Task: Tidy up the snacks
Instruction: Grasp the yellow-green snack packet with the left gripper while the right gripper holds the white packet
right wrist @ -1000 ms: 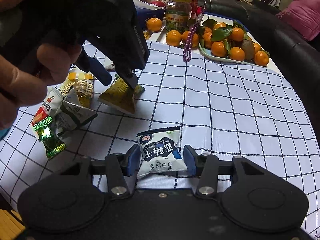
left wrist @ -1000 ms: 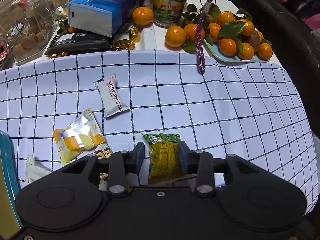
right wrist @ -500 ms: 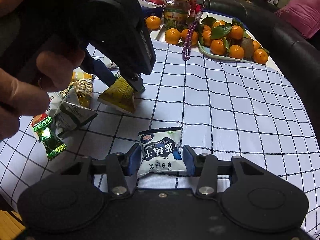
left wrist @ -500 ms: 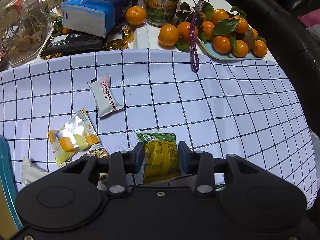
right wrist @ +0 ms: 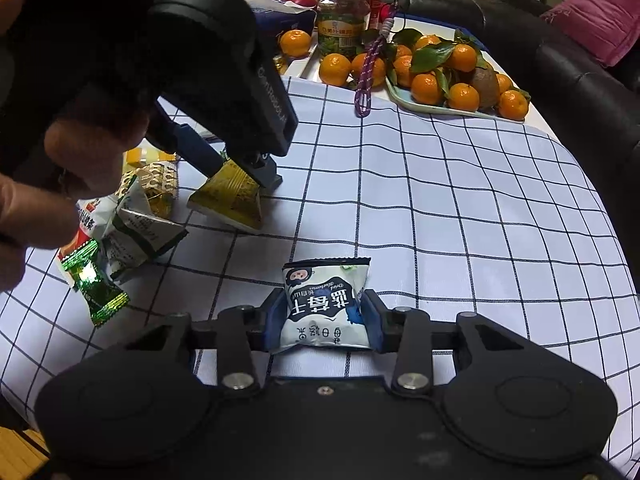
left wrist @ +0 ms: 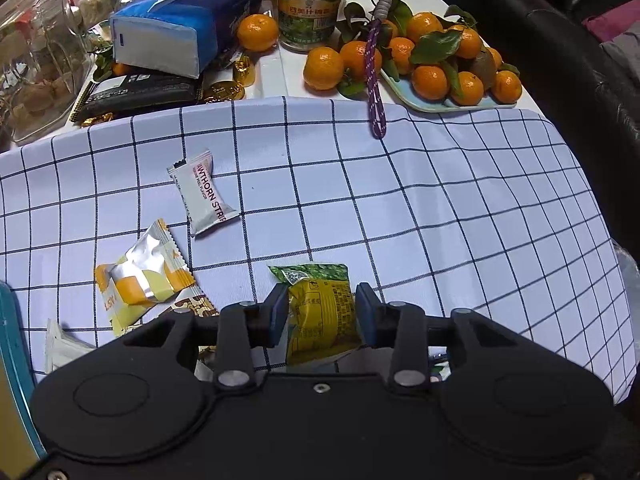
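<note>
My left gripper (left wrist: 322,312) is shut on a yellow-green snack packet (left wrist: 320,312) and holds it just above the checked cloth (left wrist: 440,208); the packet also shows in the right wrist view (right wrist: 230,200). My right gripper (right wrist: 322,320) is shut on a white dried-blueberry packet (right wrist: 322,304). A white hawthorn strip packet (left wrist: 202,192) and a yellow-silver packet (left wrist: 140,276) lie to the left. A green foil candy (right wrist: 94,286) and crumpled wrappers (right wrist: 136,228) lie at the cloth's left.
A plate of tangerines (left wrist: 448,68), a glass jar (left wrist: 310,4), a blue tissue pack (left wrist: 184,20) and a purple cord (left wrist: 374,80) stand at the back. A clear jar (left wrist: 36,64) is at the back left. A teal tin edge (left wrist: 12,360) is at the left.
The left gripper has lifted slightly with its yellow-green packet. The right gripper has closed tighter on the white packet and raised it a little.
</note>
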Available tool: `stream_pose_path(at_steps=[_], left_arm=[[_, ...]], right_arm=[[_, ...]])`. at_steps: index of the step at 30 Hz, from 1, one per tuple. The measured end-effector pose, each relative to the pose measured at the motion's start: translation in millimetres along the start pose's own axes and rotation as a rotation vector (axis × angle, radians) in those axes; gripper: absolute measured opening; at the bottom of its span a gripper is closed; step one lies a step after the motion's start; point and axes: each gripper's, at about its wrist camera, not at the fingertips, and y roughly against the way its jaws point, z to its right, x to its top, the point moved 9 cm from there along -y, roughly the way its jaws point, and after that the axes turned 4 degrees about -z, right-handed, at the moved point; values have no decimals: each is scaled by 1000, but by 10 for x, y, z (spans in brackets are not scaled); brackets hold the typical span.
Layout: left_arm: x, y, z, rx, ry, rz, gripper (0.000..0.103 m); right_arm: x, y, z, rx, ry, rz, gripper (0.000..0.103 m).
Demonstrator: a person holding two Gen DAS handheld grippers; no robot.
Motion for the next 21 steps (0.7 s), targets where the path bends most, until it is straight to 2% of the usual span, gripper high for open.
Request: stream_pose_path(at_steps=[5, 8, 13, 17, 21], left_arm=[[8, 63, 12, -26, -3, 23, 47], [-13, 18, 25, -5, -35, 10, 47], [-100, -175, 49, 70, -77, -43, 48], [-115, -163, 111, 85, -107, -22, 50], [-103, -169, 84, 81, -76, -15, 49]], right_arm=[[10, 4, -1, 2, -12, 2, 41], [17, 12, -11, 6, -13, 5, 41], [9, 10, -22, 12, -15, -1, 41], [4, 13, -22, 11, -11, 0, 41], [-1, 20, -22, 9, -13, -2, 41]])
